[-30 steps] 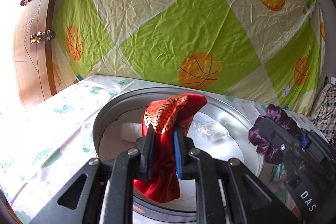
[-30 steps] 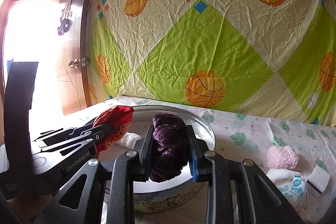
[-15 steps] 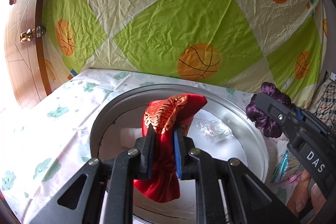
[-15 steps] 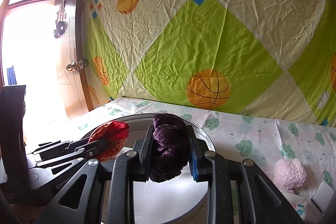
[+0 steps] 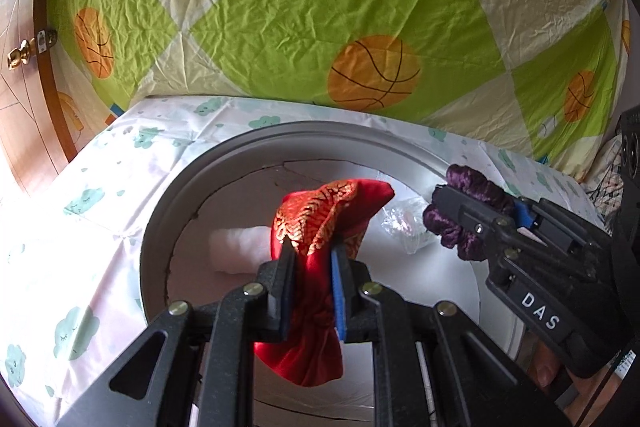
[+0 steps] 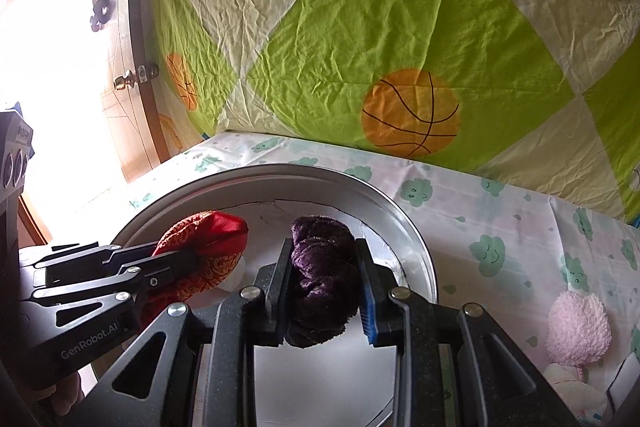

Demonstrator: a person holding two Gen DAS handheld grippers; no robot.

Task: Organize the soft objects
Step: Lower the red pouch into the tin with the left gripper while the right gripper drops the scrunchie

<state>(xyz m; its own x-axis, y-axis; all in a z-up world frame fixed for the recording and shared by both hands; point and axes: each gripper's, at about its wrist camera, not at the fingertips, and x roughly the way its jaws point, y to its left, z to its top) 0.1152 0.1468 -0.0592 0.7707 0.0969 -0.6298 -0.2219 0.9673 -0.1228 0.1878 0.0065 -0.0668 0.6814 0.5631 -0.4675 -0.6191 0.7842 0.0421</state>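
Currently, your left tongs (image 5: pixel 312 255) are clamped tight on a red pouch (image 5: pixel 320 223) with gold embroidery, pinched at mid-body, with its lower end hanging free below the pads. Your right tongs (image 6: pixel 324 283) are closed partway on a purple velvet scrunchie (image 6: pixel 322 267), which fills the gap between the pads. Both items hang over the round metal tin (image 6: pixel 416 247) on the worktop (image 5: pixel 100 187).

Treat both items as light, limp and compressible. The pouch fabric looks smooth and may slip, so hold it where the cloth bunches thickest. Grip the scrunchie across its gathered bulk, not by a single loop.

Inside the tin lie a white cotton roll (image 5: pixel 240 247) and a small clear wrapper (image 5: pixel 404 223). Beside the tin, to its right, a pink fluffy ball (image 6: pixel 578 327) rests on the worktop. Behind hangs a green-and-cream sheet (image 6: pixel 400 27) printed with basketballs.
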